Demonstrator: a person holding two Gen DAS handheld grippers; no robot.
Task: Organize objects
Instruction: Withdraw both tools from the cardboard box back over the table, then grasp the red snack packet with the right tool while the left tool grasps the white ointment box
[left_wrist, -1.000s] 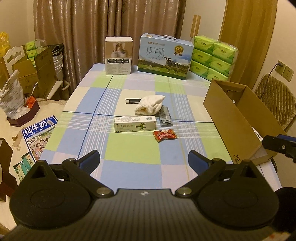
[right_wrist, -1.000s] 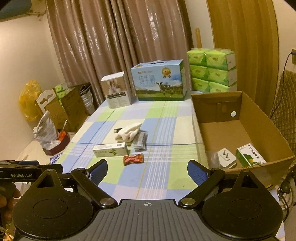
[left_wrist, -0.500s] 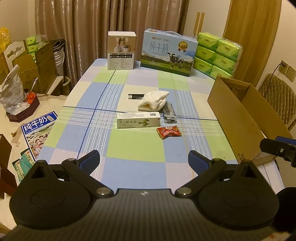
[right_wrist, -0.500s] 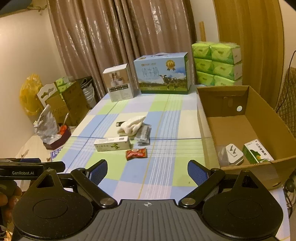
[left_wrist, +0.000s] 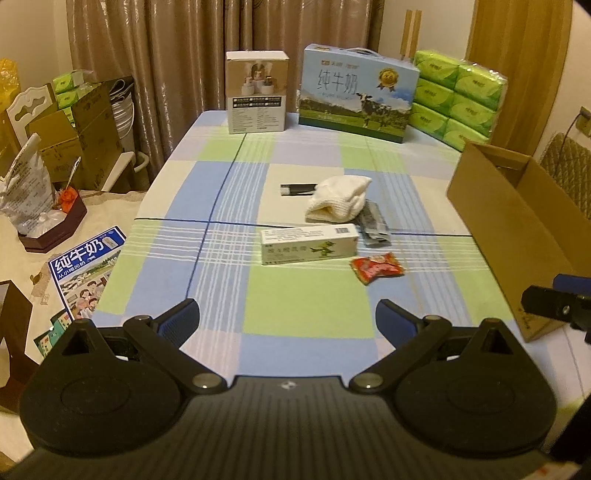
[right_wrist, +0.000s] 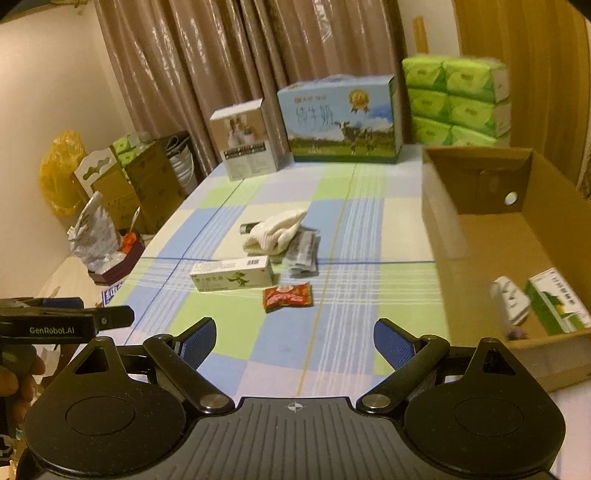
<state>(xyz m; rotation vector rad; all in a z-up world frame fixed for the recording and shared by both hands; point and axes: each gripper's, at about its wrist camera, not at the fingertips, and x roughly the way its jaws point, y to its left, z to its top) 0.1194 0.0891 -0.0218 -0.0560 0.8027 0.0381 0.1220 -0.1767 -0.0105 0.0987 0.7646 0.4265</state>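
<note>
Both tongs, left tongs (left_wrist: 288, 319) and right tongs (right_wrist: 294, 338), gape wide, empty; reach pending. Red packet (right_wrist: 287, 296) lies at twelve o'clock; carton (right_wrist: 517, 236), two o'clock, holds seemingly two items.

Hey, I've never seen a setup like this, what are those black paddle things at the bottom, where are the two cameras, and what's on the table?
No robot here: a person holds a two-finger gripper in each hand, each carrying a forward-looking fisheye camera. One picture looks along the left gripper, the other along the right gripper. Both are open and hold nothing.

On the checked tablecloth lie a white sock, a long green-and-white box, a red snack packet, grey sachets and a black stick partly under the sock.

On the right stands an open cardboard box, already holding a green-and-white carton and a small white item.
</note>
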